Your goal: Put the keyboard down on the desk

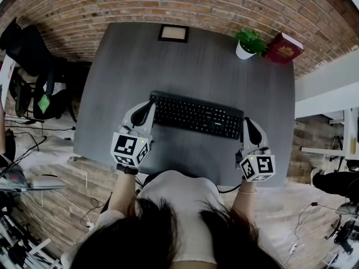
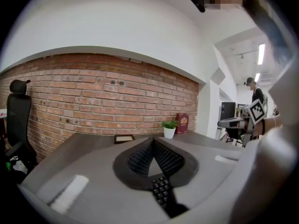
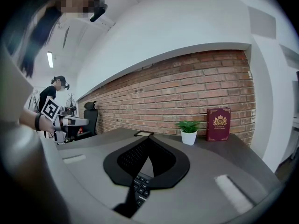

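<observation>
Clamping one end each, the left gripper (image 1: 150, 107) and right gripper (image 1: 247, 129) have their jaws closed on the single long black computer keyboard (image 1: 196, 115), low over the dark grey wooden desk (image 1: 190, 66); contact is unclear. Behind stand one small dark-framed picture (image 1: 173, 33), one green plant in a white pot (image 1: 247, 42) and one red hardback book (image 1: 283, 47), whose gold crest lettering is unreadable.
</observation>
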